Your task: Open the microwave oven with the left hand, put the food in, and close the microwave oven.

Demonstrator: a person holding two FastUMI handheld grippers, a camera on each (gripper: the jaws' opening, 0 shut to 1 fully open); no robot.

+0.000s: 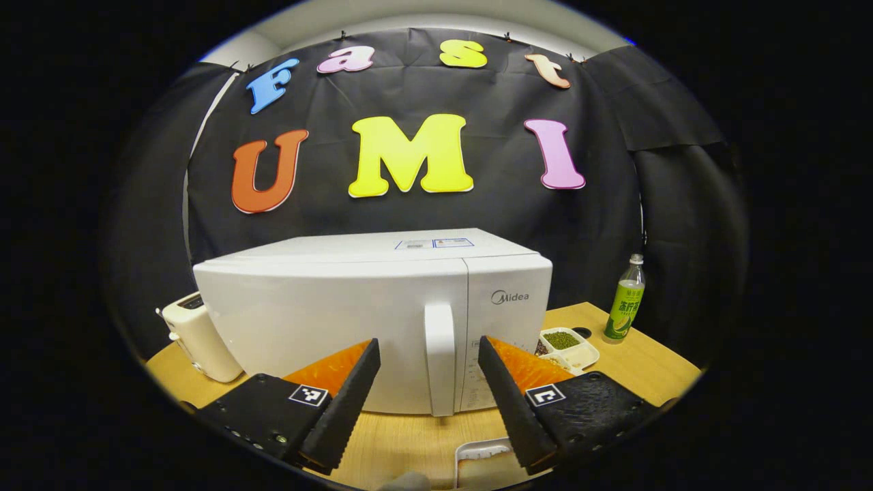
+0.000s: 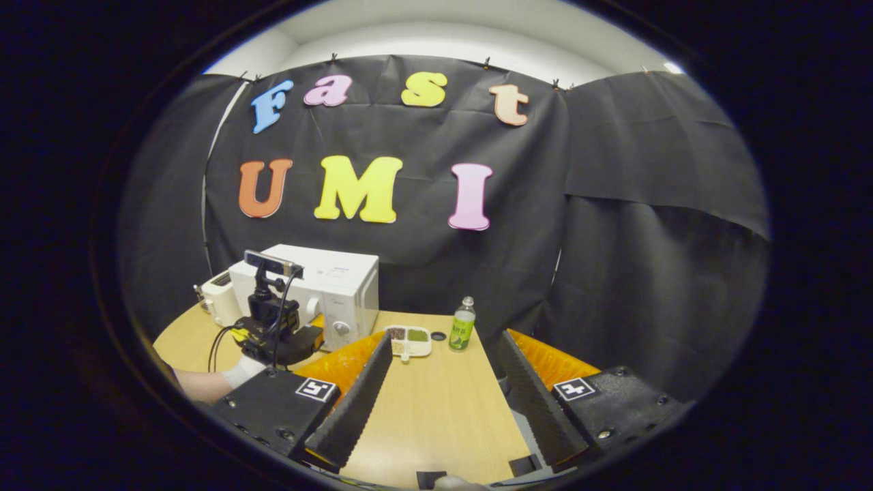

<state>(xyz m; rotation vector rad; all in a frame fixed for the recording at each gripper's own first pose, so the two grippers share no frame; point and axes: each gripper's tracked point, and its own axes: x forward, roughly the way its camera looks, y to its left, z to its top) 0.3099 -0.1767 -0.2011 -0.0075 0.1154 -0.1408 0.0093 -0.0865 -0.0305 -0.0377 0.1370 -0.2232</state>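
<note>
- While the left tool [image 1: 426, 361] hangs just in front of the microwave oven [image 1: 341, 300], its two fingers stand apart, one on each side of the upright door handle [image 1: 440, 354], with nothing between them; I cannot tell whether either touches it.
- Below that tool, at the near edge of the wooden surface [image 1: 409, 436], lies a pale tray [image 1: 481, 453], partly cut off from sight.
- Held back from the rest, the right tool [image 2: 443, 382] has its fingers spread wide over bare wood, gripping nothing.
- Seen from the right gripper view, a hand [image 2: 239, 372] in a pale glove holds the left tool up to the oven front.
- The oven door is shut.
- Right of the oven rests a divided dish of food [image 1: 569, 348], white, with green and dark fillings.
- Just past the dish stands a green bottle [image 1: 624, 303], upright.
- Left of the oven sits a white toaster [image 1: 198, 337], close beside it.
</note>
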